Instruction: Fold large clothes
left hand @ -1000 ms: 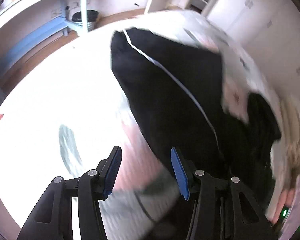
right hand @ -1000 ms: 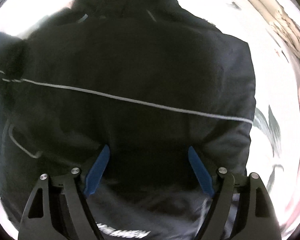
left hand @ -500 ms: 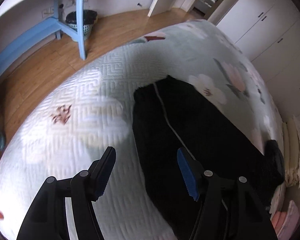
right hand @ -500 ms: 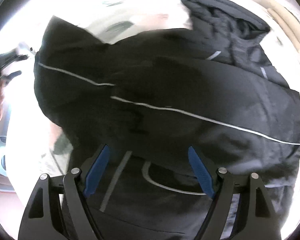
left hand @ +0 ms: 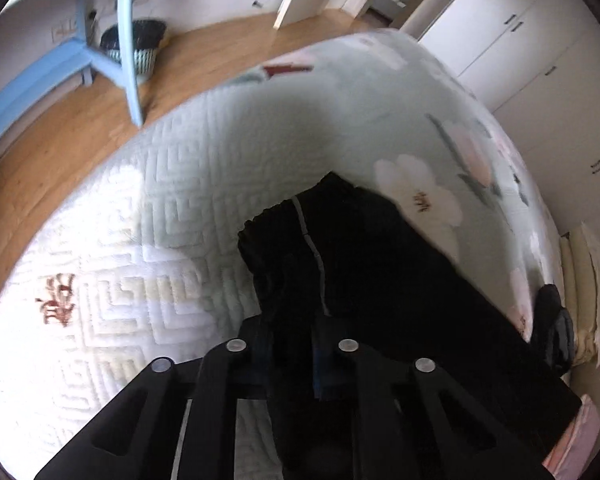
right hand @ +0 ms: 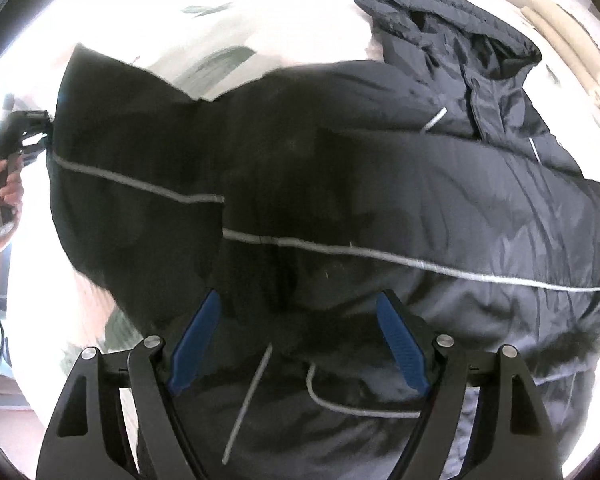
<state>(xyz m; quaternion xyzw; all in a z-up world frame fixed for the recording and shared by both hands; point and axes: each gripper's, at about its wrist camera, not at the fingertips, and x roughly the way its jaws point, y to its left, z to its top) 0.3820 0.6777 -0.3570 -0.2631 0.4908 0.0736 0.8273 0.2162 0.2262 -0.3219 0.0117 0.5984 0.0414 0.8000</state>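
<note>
A large black padded jacket (right hand: 380, 184) with thin grey stripes and a hood (right hand: 452, 28) lies spread on the bed. My left gripper (left hand: 290, 354) is shut on the jacket's sleeve (left hand: 340, 264) near its cuff; it also shows in the right wrist view (right hand: 40, 128) at the far left, pinching the sleeve end. My right gripper (right hand: 296, 344) is open and empty, hovering just above the jacket's lower body.
The bed has a pale floral quilt (left hand: 140, 240). Beyond its edge are a wooden floor (left hand: 60, 140), a blue table leg (left hand: 128, 52), a dark bin (left hand: 136, 44) and white wardrobes (left hand: 540, 60). Cream pillows (left hand: 588, 288) lie at the right.
My left gripper has closed on the sleeve, which was between its open fingers half a second ago. The right gripper has stayed open over the jacket.
</note>
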